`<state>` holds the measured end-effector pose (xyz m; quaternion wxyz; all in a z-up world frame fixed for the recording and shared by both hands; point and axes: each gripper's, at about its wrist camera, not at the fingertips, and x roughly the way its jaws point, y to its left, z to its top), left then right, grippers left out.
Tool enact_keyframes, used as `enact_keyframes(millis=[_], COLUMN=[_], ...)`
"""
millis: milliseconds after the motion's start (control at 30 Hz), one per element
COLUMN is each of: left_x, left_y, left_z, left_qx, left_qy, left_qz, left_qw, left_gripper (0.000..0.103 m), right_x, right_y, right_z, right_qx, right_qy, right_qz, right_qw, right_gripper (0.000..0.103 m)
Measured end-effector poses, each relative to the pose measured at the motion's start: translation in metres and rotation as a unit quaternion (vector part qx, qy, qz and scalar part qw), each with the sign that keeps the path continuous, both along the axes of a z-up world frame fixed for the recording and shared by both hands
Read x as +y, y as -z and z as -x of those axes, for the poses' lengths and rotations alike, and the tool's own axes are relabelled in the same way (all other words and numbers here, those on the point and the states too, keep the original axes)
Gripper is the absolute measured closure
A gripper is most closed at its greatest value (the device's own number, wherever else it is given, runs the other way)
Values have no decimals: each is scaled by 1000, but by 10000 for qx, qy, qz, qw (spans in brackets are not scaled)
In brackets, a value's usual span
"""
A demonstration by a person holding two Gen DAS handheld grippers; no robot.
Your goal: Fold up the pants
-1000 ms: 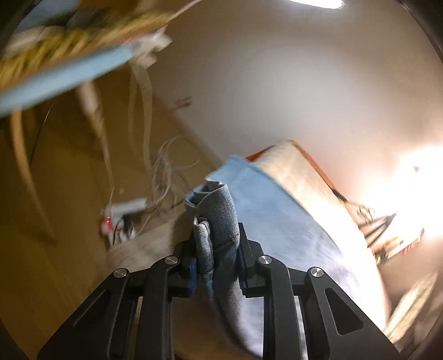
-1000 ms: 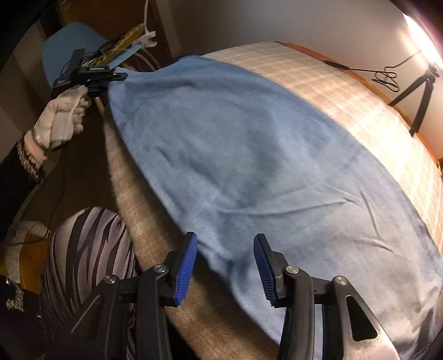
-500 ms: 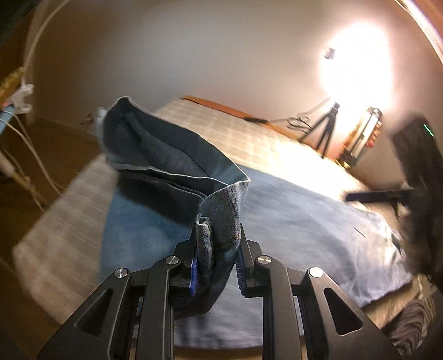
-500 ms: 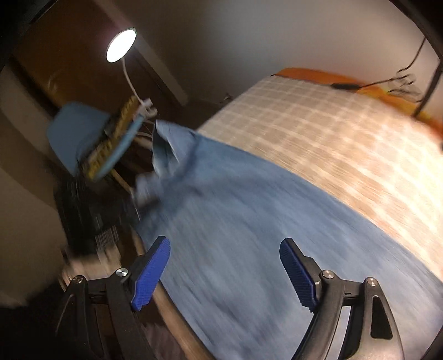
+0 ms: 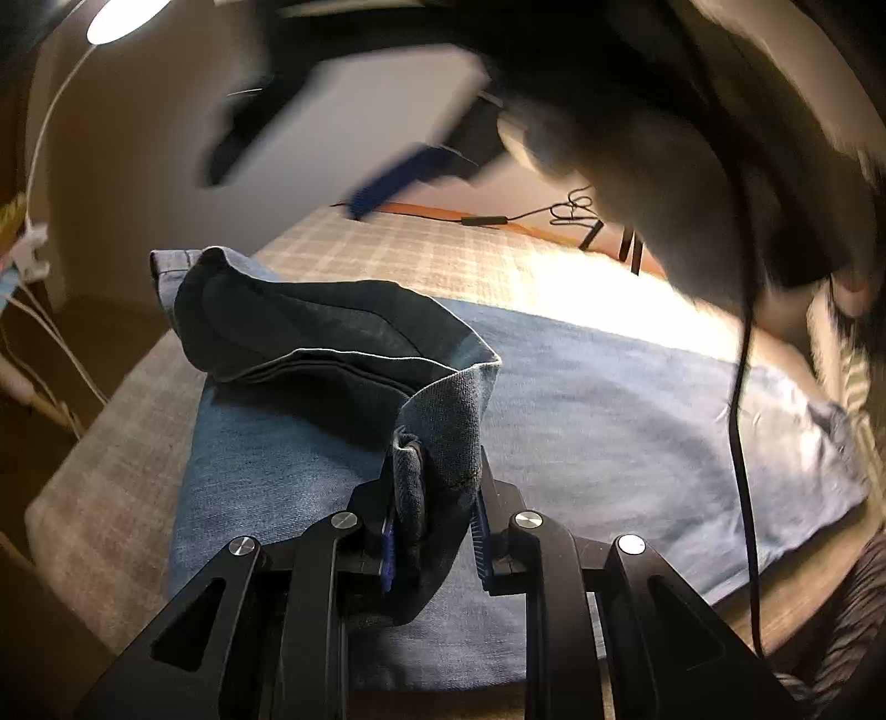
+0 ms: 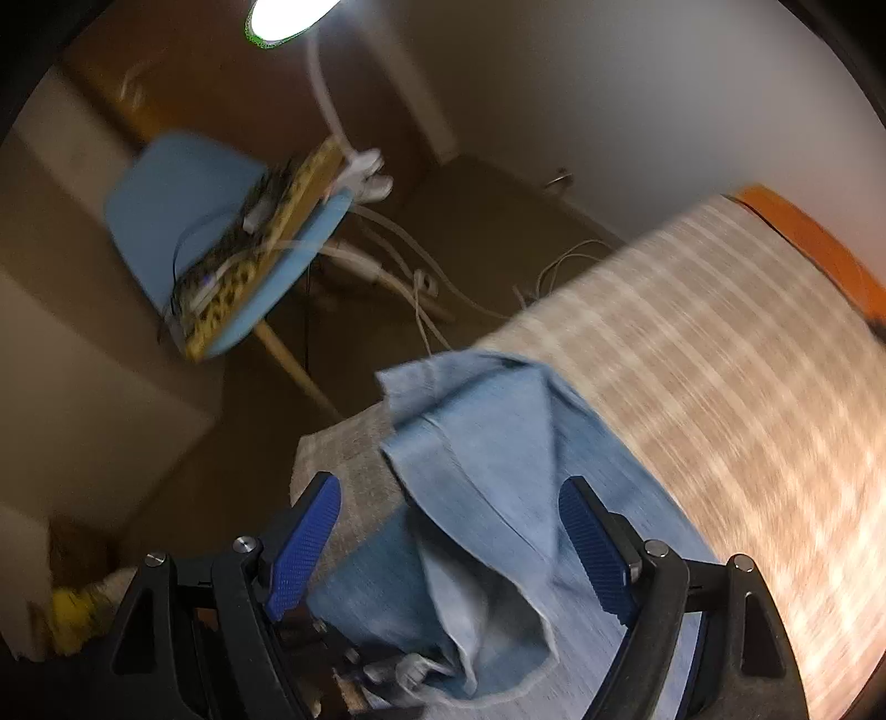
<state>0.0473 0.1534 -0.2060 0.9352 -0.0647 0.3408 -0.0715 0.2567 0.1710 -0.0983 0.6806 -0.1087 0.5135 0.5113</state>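
Observation:
Blue denim pants lie spread on a checked bed cover. My left gripper is shut on the hem end of the pants and holds it lifted and folded back over the flat part. My right gripper is open, its blue pads wide apart above the raised fold of the pants near the bed's corner. In the left wrist view the right gripper and its hand show blurred overhead.
A blue chair with a yellow patterned cushion stands off the bed's corner, with white cables on the floor. A lamp shines above. A black cable hangs at right. An orange bed edge runs by the wall.
My left gripper has carried the pants end further over the flat pants. My right gripper has swung across to above the left one and stays open.

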Motion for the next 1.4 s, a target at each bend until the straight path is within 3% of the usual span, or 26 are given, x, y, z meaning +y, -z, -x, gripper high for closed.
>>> enact_keyframes(millis=[133,267,333,500,567,633,700,733,933,1067,1167,1233,1367,1400], left_x=[-3,-5,-6,-3,-5,-5,-3,-2,-1,-22,-37,-50,-61,-60], left_y=[4,7,12,16,11,10,8,6,-22,-41,-38,-32,-22,-23], left_z=[-1,-2,0,0,3,4,5,5,21,25,19,15,10,10], left_qx=[-59,-92,-131,-180,-199,-212,-218,-229,-364,-351,-136,54,334,352], left_qy=[20,24,41,57,70,89,116,128,433,990,1359,1549,1735,1719], left_qz=[-82,-3,-30,77,69,65,81,98,271,304,300,203,130,181], left_qw=[9999,10000,9999,9998,9998,9997,9997,9996,9980,9940,9902,9877,9842,9843], left_gripper=[84,84,84,84,84,84,84,84,84,84,84,84,84,84], right_x=[36,71,83,111,114,111,100,94,28,-41,-104,-139,-197,-207], right_y=[0,4,9,33,44,50,51,49,11,-8,-5,6,28,32], right_z=[8,12,14,28,27,24,19,16,-19,-53,-86,-102,-97,-90], right_qx=[-83,-324,-331,-870,-993,-1001,-742,-623,-299,38,345,383,767,854], right_qy=[-271,-177,-115,-308,-315,-318,-361,-363,167,596,1282,1831,2206,2237], right_qz=[665,1269,1588,2415,2689,2843,2765,2664,1702,1085,587,605,408,366], right_qw=[9974,9912,9867,9660,9575,9530,9575,9612,9848,9923,9894,9805,9715,9702], right_gripper=[20,20,20,20,25,52,73,79,87,87,83,50,42,36])
